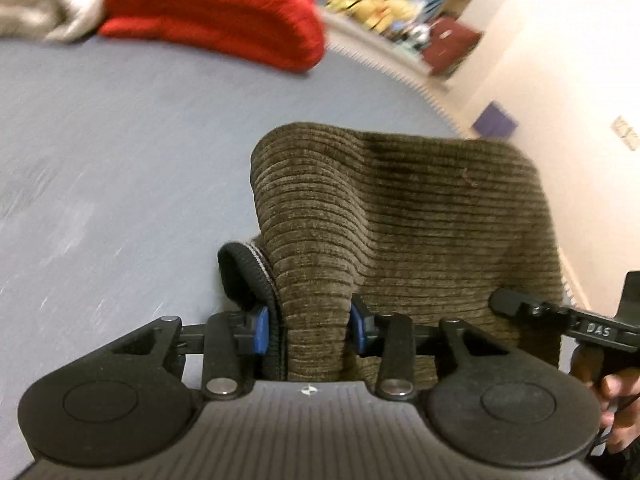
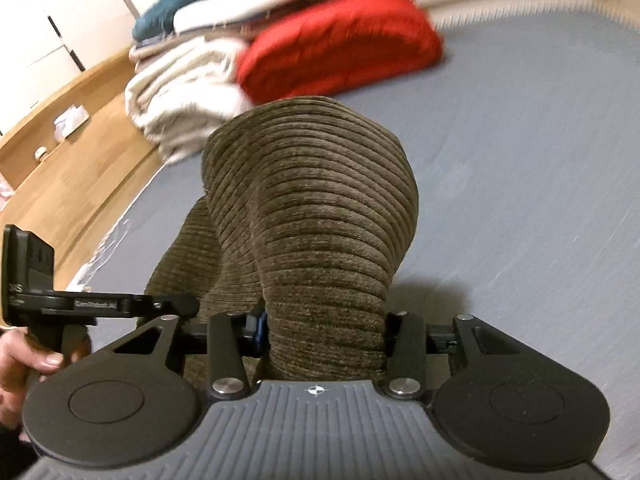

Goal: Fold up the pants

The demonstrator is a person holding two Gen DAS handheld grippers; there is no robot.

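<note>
The pants (image 1: 400, 216) are brown ribbed corduroy with a black elastic waistband (image 1: 244, 276). They hang bunched over a grey-blue bed sheet (image 1: 120, 140). My left gripper (image 1: 310, 330) is shut on the cloth next to the waistband. My right gripper (image 2: 322, 332) is shut on another bunch of the same pants (image 2: 312, 208), which bulges up in front of it. The right gripper also shows at the right edge of the left wrist view (image 1: 560, 320). The left gripper shows at the left edge of the right wrist view (image 2: 100, 304).
A red folded garment (image 1: 216, 12) and beige folded cloth (image 2: 184, 92) lie at the far side of the bed, with more folded clothes (image 2: 240, 4) stacked behind. A wooden bed frame (image 2: 68, 168) runs along the left. A white wall (image 1: 560, 60) is on the right.
</note>
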